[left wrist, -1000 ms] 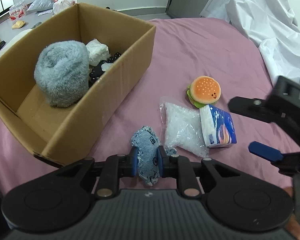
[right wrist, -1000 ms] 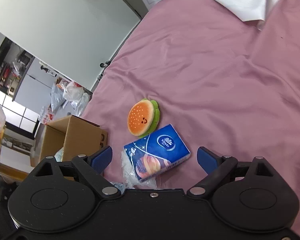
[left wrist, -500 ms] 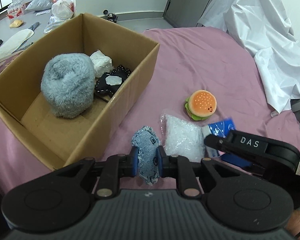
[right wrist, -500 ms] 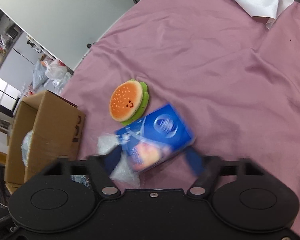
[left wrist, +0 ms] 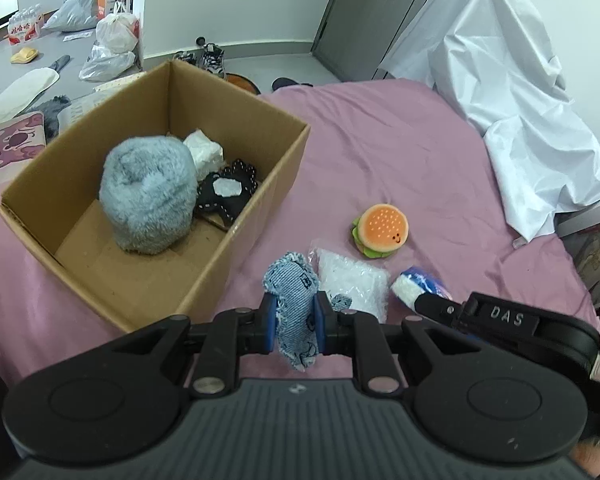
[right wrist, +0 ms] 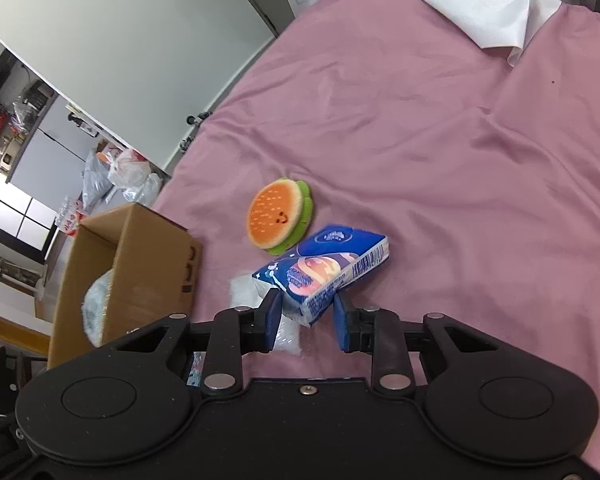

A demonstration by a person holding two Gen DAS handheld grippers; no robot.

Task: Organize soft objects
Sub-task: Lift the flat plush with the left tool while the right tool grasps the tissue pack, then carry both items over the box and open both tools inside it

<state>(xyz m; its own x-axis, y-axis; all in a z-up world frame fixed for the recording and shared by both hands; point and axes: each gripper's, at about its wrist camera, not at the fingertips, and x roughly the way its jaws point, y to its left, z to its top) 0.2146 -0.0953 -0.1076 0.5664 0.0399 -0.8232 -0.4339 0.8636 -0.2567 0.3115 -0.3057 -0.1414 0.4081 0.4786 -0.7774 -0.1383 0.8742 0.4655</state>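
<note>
My left gripper is shut on a denim toy, held above the pink bed just right of the cardboard box. The box holds a grey fluffy plush, a white item and a black pouch. My right gripper has its jaws closed around the near end of a blue tissue pack, which also shows in the left wrist view. A burger plush and a clear bag of white filling lie on the bed.
A white sheet covers the bed's far right corner. Plastic bags and clutter lie on the floor beyond the box. The pink bedcover stretches wide to the right of the objects.
My right gripper moved in over the tissue pack and its jaws narrowed onto the pack's near end. My left gripper rose and drew back with the denim toy still held.
</note>
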